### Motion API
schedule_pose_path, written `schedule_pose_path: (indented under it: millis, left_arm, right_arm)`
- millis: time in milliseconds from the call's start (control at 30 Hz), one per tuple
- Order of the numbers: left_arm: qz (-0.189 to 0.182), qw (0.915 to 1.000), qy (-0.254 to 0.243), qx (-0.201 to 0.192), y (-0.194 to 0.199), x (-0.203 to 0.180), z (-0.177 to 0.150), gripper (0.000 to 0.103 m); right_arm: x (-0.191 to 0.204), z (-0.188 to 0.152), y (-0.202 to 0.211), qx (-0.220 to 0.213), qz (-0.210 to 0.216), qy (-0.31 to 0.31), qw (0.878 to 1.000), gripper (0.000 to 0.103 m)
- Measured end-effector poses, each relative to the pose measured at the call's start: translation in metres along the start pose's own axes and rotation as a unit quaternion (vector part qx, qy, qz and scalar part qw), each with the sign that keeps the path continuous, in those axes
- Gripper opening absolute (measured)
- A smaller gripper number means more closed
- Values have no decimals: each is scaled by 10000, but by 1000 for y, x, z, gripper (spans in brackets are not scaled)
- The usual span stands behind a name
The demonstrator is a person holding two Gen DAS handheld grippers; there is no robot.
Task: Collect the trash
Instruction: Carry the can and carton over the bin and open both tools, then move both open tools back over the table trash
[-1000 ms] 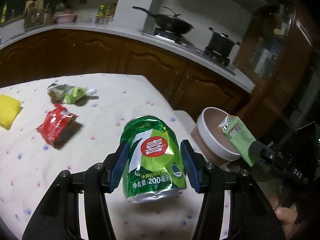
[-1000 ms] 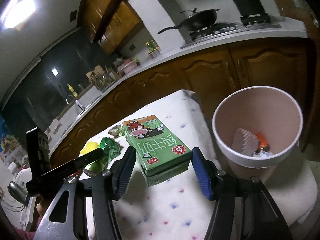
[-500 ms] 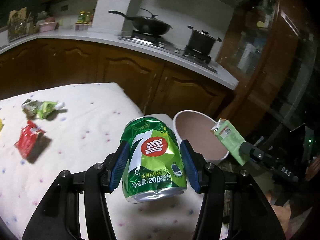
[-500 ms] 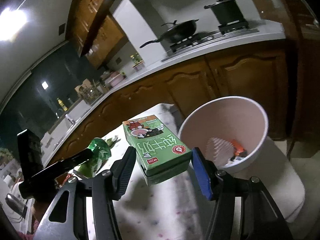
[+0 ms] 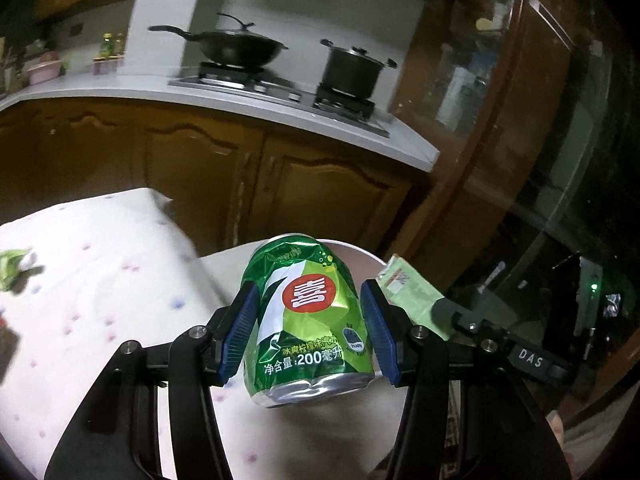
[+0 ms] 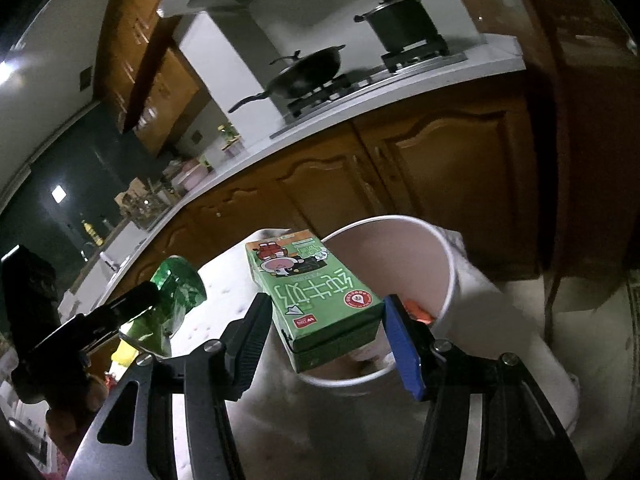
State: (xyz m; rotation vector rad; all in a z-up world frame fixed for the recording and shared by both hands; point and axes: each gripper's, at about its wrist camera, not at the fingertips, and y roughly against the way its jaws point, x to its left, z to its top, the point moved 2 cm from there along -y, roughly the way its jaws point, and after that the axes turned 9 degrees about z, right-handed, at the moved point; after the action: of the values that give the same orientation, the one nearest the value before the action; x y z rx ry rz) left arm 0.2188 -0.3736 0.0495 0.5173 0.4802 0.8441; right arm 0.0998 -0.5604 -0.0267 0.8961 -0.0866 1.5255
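Note:
My left gripper (image 5: 308, 332) is shut on a dented green soda can (image 5: 308, 320), held in the air over the table's right end, in front of the white bin. My right gripper (image 6: 326, 332) is shut on a green drink carton (image 6: 320, 300) and holds it over the near rim of the white round bin (image 6: 444, 264). The bin holds some trash, with an orange scrap (image 6: 418, 312) showing. In the left wrist view the carton (image 5: 412, 296) shows to the right of the can. In the right wrist view the can (image 6: 176, 292) shows at the left.
The table has a white spotted cloth (image 5: 100, 280) with a green wrapper (image 5: 12, 268) at its left edge. Wooden kitchen cabinets (image 5: 280, 188) stand behind, with a wok (image 5: 236, 48) and a pot (image 5: 348, 72) on the stove. A dark glass cabinet (image 5: 500, 120) stands at the right.
Both grippers have moved right toward the bin with their loads. The carton is now over the bin's rim, and the can has come close in front of the bin.

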Motion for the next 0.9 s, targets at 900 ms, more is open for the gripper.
schedule_pose_path:
  millis: [900]
  left_arm:
    - [-80,9962,-204,843,-90,-28,-15,64]
  right_arm:
    - [-53,14,-28,123,-163,-465,9987,69]
